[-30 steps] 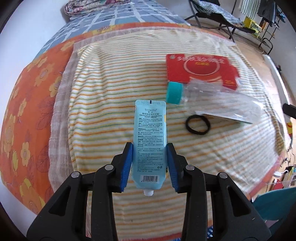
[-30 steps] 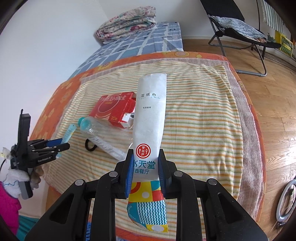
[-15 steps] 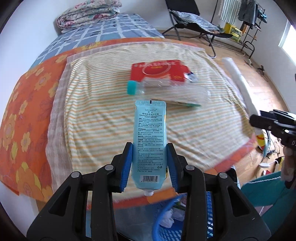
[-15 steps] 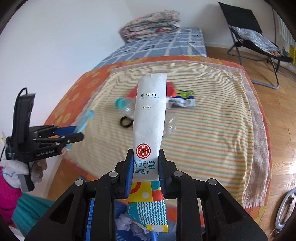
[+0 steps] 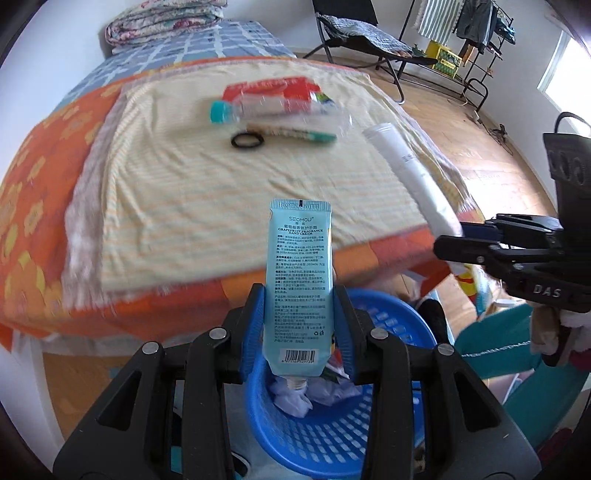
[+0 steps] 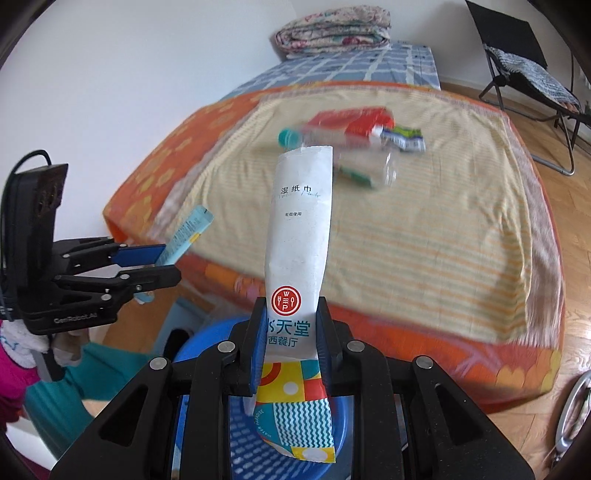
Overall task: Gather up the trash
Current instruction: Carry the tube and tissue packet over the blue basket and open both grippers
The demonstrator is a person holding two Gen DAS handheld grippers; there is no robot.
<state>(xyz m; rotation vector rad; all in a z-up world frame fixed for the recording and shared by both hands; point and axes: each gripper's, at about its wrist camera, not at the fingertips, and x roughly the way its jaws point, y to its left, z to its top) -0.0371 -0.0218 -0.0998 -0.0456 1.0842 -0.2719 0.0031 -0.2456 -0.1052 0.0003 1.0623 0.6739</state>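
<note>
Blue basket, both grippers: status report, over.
Left gripper clamped on hand cream tube, right gripper on wet-wipe packet. Both above blue basket. Nothing blocking the drop.

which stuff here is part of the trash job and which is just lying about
Job: hand cream tube in left tool; wet wipe packet in right tool; blue basket; bottle, red box on bed.

Lying about: folded quilt, chair, hair tie.

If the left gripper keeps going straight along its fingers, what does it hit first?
Probably the blue basket and the crumpled trash in it: the left gripper, shut on the hand cream tube, points down over it. Depth is uncertain.
</note>
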